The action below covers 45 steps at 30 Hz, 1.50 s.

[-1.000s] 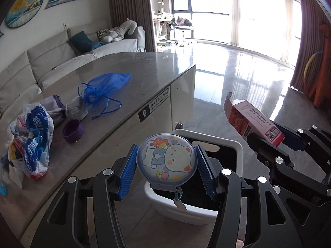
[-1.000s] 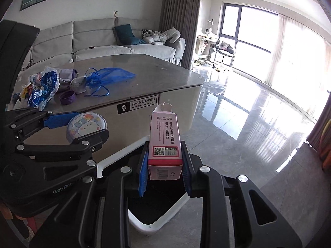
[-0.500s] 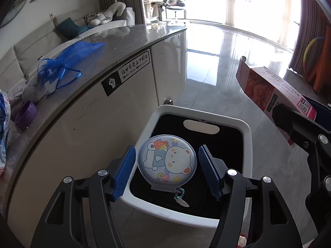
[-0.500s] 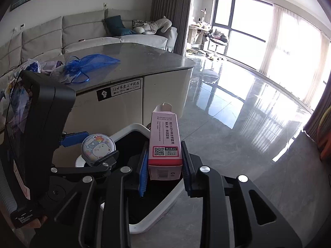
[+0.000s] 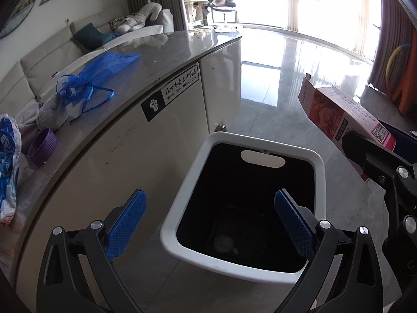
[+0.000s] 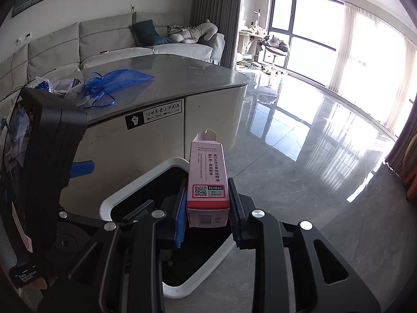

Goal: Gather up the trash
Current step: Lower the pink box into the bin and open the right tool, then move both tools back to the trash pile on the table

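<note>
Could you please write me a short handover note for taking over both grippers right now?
Left gripper: its fingers are opening wide over the white bin, nothing between them. A round item lies dimly at the bin's bottom.
Right gripper: shut on the pink carton, held over the bin's rim, not yet dropped.
On the counter: the blue mesh bag, a purple ring, a grey cloth lump and a printed plastic bag.
Done: left gripper is empty.
Left: release the carton into the bin, then probably clear the counter.
</note>
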Motion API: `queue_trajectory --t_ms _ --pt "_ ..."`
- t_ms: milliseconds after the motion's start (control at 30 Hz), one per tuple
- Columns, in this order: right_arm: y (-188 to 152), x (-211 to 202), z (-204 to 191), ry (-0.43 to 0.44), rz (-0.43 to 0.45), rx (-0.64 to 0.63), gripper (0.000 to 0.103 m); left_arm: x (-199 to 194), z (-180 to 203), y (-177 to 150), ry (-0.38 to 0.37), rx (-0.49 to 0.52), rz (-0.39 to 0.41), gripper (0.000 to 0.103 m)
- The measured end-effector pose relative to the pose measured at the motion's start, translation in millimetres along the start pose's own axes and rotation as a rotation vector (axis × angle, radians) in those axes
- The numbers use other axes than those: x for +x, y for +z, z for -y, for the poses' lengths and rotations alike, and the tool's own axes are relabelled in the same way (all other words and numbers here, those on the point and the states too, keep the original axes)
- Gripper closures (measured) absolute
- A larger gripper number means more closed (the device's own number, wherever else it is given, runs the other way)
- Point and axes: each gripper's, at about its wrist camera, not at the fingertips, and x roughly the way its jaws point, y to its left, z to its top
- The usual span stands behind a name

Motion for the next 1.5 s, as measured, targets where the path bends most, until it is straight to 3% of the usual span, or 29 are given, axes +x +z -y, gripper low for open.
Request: queue_trajectory --t_ms 200,433,500,533,567,633,800,1167,1300,1500 --pt "0.1 22.6 -5.8 0.030 -0.064 0.007 0.074 -16.8 -40.4 -0.4 0.122 -0.024 0.034 0.006" --pt "-12.5 51.8 -37.6 0.063 -0.172 -0.060 0.073 -43.1 -57.5 8.0 0.139 -0.059 0.085 0.006" --pt "-15.9 62.4 -41.0 0.055 -0.207 -0.070 0.043 -44.7 -57.2 8.9 0.141 -0.060 0.088 0.006" --pt "-17.1 65.9 -40.9 0.040 -0.218 -0.064 0.009 -44.0 -56.2 9.4 0.141 -0.063 0.087 0.006" --pt "-17.5 65.3 -40.2 0.026 -0.200 -0.059 0.004 -44.1 -56.5 9.8 0.140 -0.067 0.085 0.006" --pt "-15.7 62.7 -38.7 0.029 -0.162 -0.060 0.004 -46.0 -59.6 7.4 0.141 -0.078 0.088 0.006" --pt "-12.7 65.3 -28.1 0.062 -0.170 -0.003 0.004 -45.1 -63.6 5.7 0.116 -0.109 0.083 0.006" --pt "9.4 37.0 -30.2 0.070 -0.023 -0.008 0.004 -63.8 -76.4 4.4 0.100 -0.144 0.122 0.005" --pt "16.2 23.0 -38.4 0.083 0.035 -0.020 0.004 -84.0 -98.0 -3.3 0.136 -0.178 0.148 0.005" --pt "29.7 -5.8 -69.5 0.142 0.105 -0.017 0.004 -120.6 -162.2 -23.2 0.251 -0.231 0.169 0.005"
